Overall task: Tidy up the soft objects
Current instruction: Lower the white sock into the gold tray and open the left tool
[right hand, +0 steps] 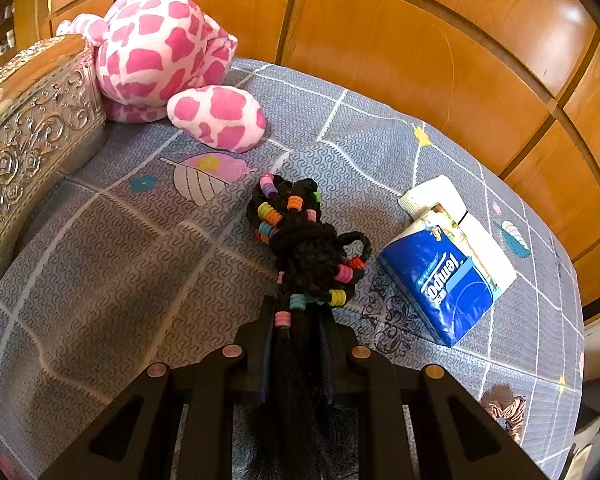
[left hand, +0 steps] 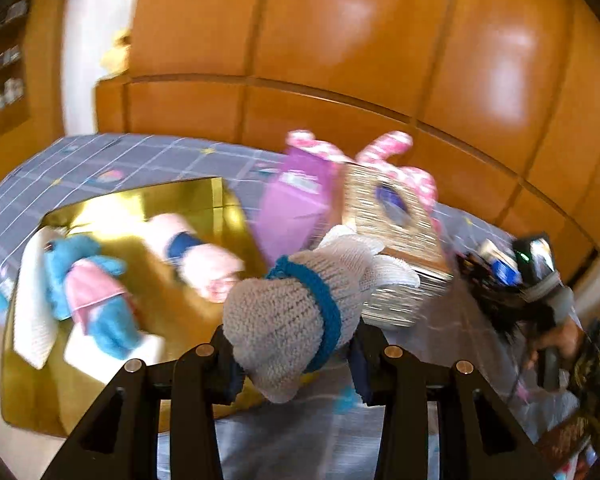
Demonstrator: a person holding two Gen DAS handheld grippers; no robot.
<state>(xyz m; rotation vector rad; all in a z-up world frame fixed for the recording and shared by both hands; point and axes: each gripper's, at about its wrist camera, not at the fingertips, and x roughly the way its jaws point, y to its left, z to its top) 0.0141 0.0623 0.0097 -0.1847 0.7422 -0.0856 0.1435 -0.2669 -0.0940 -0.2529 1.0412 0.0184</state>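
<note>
My left gripper [left hand: 296,356] is shut on a grey knitted soft piece with a teal band [left hand: 288,312], held above the bed beside the gold box [left hand: 204,196]. In that box lie a blue plush in a pink dress [left hand: 88,280], a white knitted cloth [left hand: 32,304] and a pink-and-white soft toy with a navy band [left hand: 204,256]. My right gripper [right hand: 298,320] is shut on a black braided hairpiece with coloured beads [right hand: 304,240], which rests on the bedspread [right hand: 120,260]. A pink-spotted plush [right hand: 160,48] sits at the back.
A silver embossed box [right hand: 28,132] stands to the left of the plush, with a purple bag [left hand: 292,204] beside it. A blue tissue pack [right hand: 448,276] lies to the right of the hairpiece. Wooden cabinet panels [right hand: 420,60] line the far side of the bed.
</note>
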